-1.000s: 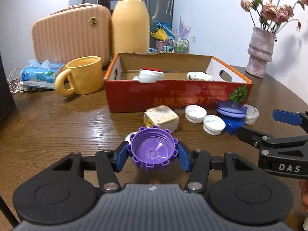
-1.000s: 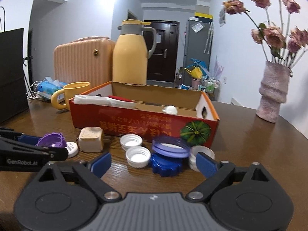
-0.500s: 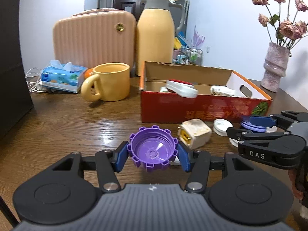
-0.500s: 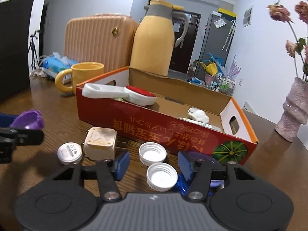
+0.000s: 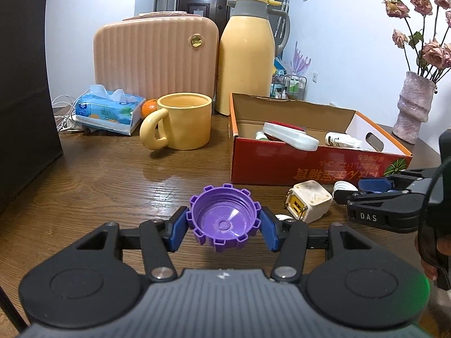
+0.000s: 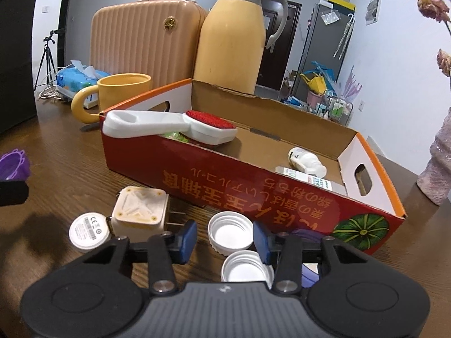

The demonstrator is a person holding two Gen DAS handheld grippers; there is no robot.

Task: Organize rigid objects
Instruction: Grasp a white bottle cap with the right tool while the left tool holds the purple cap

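Firmly, left tool (image 5: pixel 224 226) pinches notched, ridged purple plastic cap (image 5: pixel 224 219).

One purple cap (image 5: pixel 224 219); two white caps (image 6: pixel 230 231) (image 6: pixel 246 268); one white disc (image 6: pixel 89 231); one cream plug adapter (image 6: pixel 139 209); one red box (image 6: pixel 282 186); one yellow mug (image 5: pixel 183 119); one yellow flask (image 5: pixel 246 53); one tissue pack (image 5: pixel 108 109).

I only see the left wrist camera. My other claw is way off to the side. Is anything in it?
Observer: The right claw is closing, with an upturned white cap between its fingers, not pinched yet.
Operator: Any more caps there?
Observer: Yes, a second white cap lies beside the first, nearer the camera.
Operator: What's by the charger?
Observer: A round white disc with a printed label, right beside the cream charger.
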